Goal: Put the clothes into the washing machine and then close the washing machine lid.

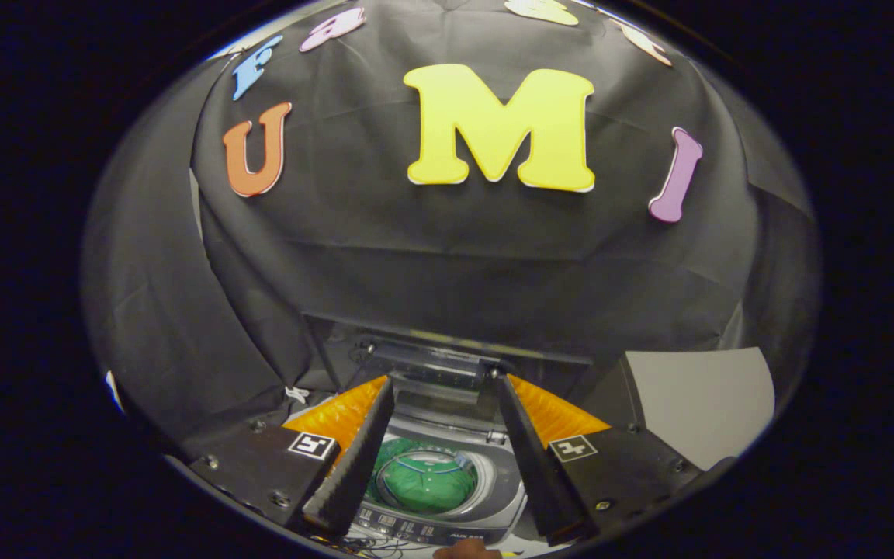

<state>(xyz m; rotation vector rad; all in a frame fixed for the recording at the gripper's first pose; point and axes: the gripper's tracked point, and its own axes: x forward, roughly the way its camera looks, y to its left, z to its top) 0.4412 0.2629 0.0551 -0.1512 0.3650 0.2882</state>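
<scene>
My gripper is open and holds nothing, hovering above a small grey washing machine. Between the fingers, down in the round drum, lies a green garment with a thin white trim. The machine's lid stands raised at the back, just beyond the fingertips, dark and see-through. The control panel runs along the machine's near edge. Each finger hides a side of the machine's top.
Black cloth hangs close behind the machine and on both sides. A pale grey board leans at the right. Part of a person's hand shows at the machine's near edge, beside thin cables.
</scene>
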